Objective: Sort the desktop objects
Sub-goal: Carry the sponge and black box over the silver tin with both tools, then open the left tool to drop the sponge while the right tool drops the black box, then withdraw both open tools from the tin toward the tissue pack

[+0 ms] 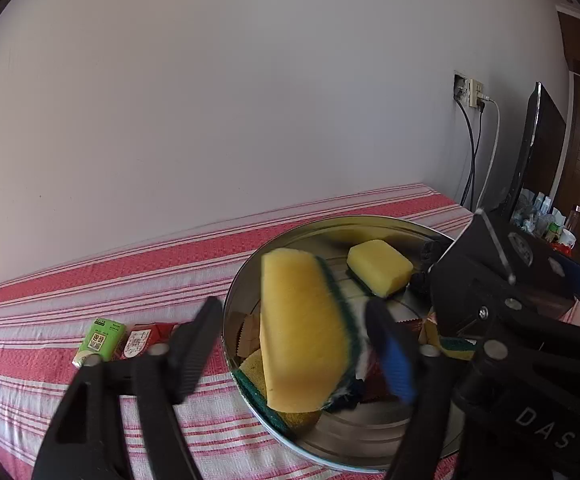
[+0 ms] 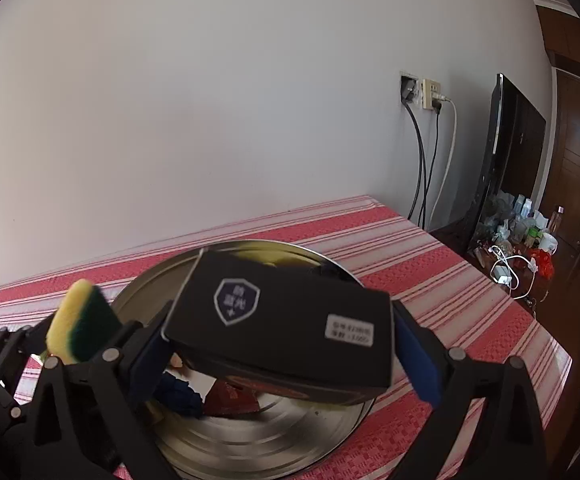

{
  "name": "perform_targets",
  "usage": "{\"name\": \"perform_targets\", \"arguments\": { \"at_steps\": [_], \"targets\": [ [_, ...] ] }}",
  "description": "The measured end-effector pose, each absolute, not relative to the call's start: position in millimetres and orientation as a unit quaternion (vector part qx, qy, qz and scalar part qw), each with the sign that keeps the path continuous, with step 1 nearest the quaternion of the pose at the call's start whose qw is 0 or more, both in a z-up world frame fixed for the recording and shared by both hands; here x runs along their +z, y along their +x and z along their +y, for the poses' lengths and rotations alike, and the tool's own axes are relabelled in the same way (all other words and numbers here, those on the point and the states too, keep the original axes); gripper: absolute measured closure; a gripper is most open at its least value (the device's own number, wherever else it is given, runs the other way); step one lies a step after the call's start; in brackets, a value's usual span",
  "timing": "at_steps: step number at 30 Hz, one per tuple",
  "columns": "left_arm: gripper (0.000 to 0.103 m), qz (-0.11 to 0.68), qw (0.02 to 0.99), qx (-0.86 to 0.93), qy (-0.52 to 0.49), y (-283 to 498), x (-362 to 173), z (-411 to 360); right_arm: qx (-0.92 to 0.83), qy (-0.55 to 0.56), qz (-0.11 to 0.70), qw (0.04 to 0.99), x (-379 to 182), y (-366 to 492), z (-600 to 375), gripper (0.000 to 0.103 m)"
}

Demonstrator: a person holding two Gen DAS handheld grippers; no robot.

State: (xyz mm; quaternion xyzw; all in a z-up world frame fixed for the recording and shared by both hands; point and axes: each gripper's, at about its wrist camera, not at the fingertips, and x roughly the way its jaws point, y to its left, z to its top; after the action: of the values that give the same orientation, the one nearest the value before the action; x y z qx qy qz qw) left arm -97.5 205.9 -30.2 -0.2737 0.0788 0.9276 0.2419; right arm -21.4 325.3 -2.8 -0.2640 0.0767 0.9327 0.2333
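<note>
Hovering over the round metal tray (image 1: 246, 280), both tools seem to be delivering items into one shared bin, which would explain why each hangs above its rim. The left gripper (image 1: 290, 344) has its fingers (image 1: 196, 344) spread wide, and the yellow-and-green sponge (image 1: 302, 328) sits loose between them, tilted on end, apparently touching neither pad and dropping toward the sponges in the tray. The right gripper (image 2: 278, 354) has its fingers (image 2: 416, 360) clamped on the ends of a black box (image 2: 286, 320), held tilted above the tray.
</note>
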Motion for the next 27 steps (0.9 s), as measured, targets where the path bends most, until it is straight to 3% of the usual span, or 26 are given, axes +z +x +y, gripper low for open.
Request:
{"name": "perform_targets", "arguments": {
  "at_steps": [1, 6, 27],
  "targets": [
    [0.007, 0.079, 0.241, 0.931, -0.261, -93, -29, 204, 0.933, -0.263, 0.077, 0.233, -4, -21, 325, 0.002],
    [0.006, 0.1, 0.229, 0.941, -0.231, -81, -25, 201, 0.933, -0.253, 0.081, 0.241, -2, -15, 322, 0.002],
    [0.006, 0.052, 0.215, 0.946, -0.236, -66, -18, 153, 0.941, -0.236, 0.089, 0.228, 11, 11, 292, 0.002]
  ]
}}
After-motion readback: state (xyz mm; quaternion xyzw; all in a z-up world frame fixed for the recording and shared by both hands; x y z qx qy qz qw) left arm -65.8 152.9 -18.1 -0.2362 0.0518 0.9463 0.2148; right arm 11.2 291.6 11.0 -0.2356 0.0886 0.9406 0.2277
